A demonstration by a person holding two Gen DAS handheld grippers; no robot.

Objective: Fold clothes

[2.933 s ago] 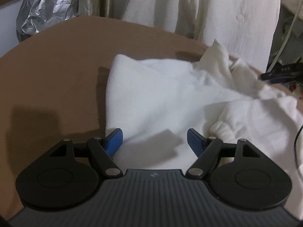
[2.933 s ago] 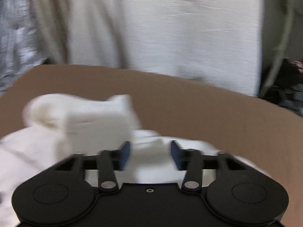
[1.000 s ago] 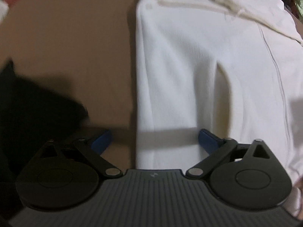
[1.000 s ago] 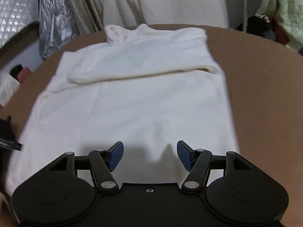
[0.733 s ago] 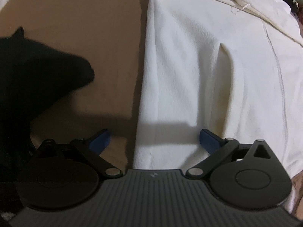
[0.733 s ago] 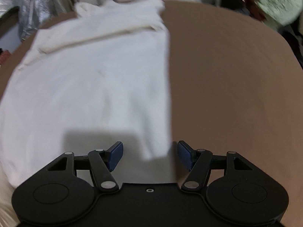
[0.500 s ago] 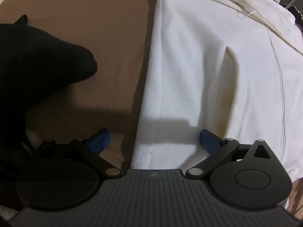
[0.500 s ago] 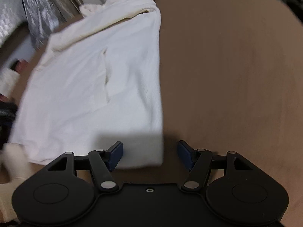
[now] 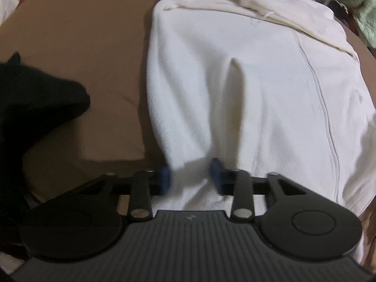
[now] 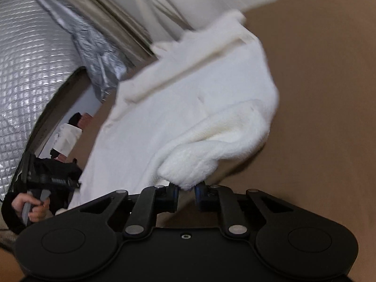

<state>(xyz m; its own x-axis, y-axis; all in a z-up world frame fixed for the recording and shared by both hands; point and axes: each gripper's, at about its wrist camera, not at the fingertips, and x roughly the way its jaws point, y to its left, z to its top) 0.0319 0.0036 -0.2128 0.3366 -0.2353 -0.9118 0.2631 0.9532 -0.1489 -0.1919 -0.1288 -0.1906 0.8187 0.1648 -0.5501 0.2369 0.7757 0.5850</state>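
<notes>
Brown counter (image 9: 77, 47), rounded edge, silver quilted sheeting (image 10: 28, 70) and pale drapes behind it. White fleece garment (image 9: 258, 89) lies spread along the counter, zip seam running lengthwise, collar end far from both cameras.

Change noted: both claws have just been closing, each with fabric between its jaws. Half a second ago both stood wide over the near hem; now each has a corner. Left claw (image 9: 190, 176) is clamped on the garment's near left corner, cloth bunched between the blue pads (image 9: 164, 175). Right claw (image 10: 186, 193) is pinched on the near right corner, which is already raised off the counter and curling over.

Reading: grasp step looks complete, lift beginning on the right side. Next is probably carrying the hem toward the collar.

Outward: dark cloth (image 9: 35, 108) on the counter to the left. The person's hand (image 10: 33, 208) grips the other handle.
</notes>
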